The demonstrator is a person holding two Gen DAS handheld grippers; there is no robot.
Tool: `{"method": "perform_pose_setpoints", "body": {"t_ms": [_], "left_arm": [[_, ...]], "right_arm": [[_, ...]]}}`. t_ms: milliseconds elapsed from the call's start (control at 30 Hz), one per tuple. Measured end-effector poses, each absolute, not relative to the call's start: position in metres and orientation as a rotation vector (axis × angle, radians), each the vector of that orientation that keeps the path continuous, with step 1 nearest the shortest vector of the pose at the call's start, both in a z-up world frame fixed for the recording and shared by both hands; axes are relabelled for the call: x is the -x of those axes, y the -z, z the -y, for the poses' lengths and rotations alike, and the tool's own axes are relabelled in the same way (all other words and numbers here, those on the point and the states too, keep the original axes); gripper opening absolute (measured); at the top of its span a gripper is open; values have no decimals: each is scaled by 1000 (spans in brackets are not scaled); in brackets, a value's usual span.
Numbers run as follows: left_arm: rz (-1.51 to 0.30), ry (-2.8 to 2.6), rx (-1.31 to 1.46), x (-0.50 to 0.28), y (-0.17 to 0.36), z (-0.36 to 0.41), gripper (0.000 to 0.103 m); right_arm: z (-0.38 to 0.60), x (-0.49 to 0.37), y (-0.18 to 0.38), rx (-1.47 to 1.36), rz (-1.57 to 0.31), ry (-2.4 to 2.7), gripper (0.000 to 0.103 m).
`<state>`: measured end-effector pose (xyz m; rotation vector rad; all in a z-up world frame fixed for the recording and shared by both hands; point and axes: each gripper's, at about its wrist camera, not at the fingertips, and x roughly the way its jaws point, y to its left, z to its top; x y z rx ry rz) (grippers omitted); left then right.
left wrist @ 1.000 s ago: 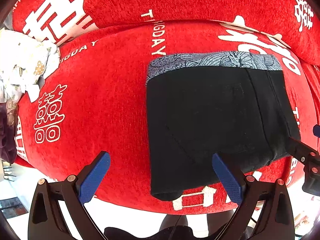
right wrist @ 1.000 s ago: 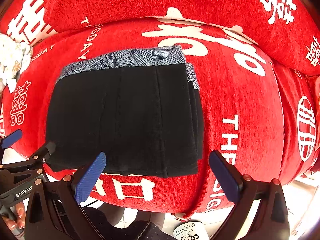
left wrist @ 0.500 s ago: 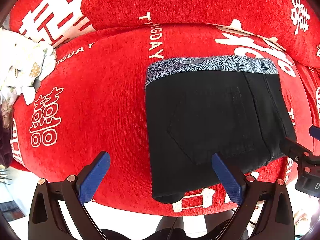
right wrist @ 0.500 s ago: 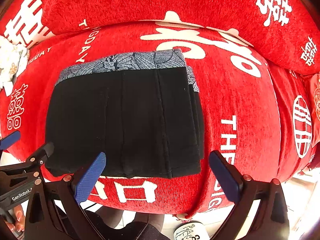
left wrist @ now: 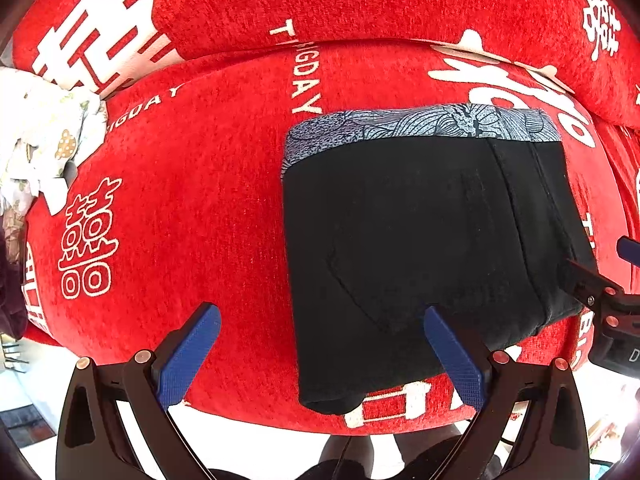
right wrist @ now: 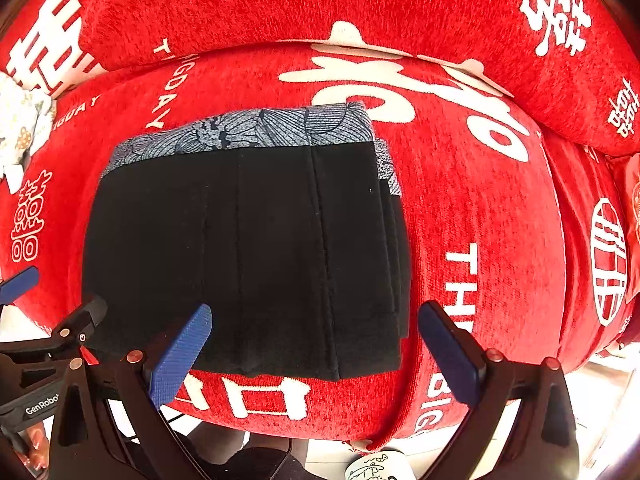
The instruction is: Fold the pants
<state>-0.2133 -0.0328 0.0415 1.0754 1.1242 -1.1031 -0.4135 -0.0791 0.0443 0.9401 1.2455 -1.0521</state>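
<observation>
The black pants (left wrist: 420, 240) lie folded into a compact rectangle on the red sofa seat, with a grey patterned waistband (left wrist: 420, 126) along the far edge. In the right wrist view the pants (right wrist: 256, 252) fill the middle. My left gripper (left wrist: 320, 356) is open and empty, at the near left corner of the fold. My right gripper (right wrist: 316, 354) is open and empty, straddling the near right corner. Each gripper's tip shows in the other's view, the right one (left wrist: 600, 296) and the left one (right wrist: 60, 328).
The red sofa cover (left wrist: 180, 200) has white lettering; its backrest (right wrist: 320, 4) rises behind the seat. A pale patterned cloth (left wrist: 44, 136) lies bunched at the far left. The seat's front edge drops off just below the grippers.
Both grippers have drawn back a little toward me and slightly up; the pants lie still and look a bit lower in each view. Jaws stay open.
</observation>
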Motion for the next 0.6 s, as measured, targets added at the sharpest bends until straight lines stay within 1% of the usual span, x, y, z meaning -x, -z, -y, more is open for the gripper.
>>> {"method": "perform_pose_setpoints", "body": {"t_ms": [367,600], "left_arm": [[-1137,1062,-1081,220,-38,42,102],[-1070,1052,-1105,225,-39,44,102]], "right_arm": [[89,421,-40,-944,-1281,1005,103],[89,427,-35,-962,-1288,970,103]]}}
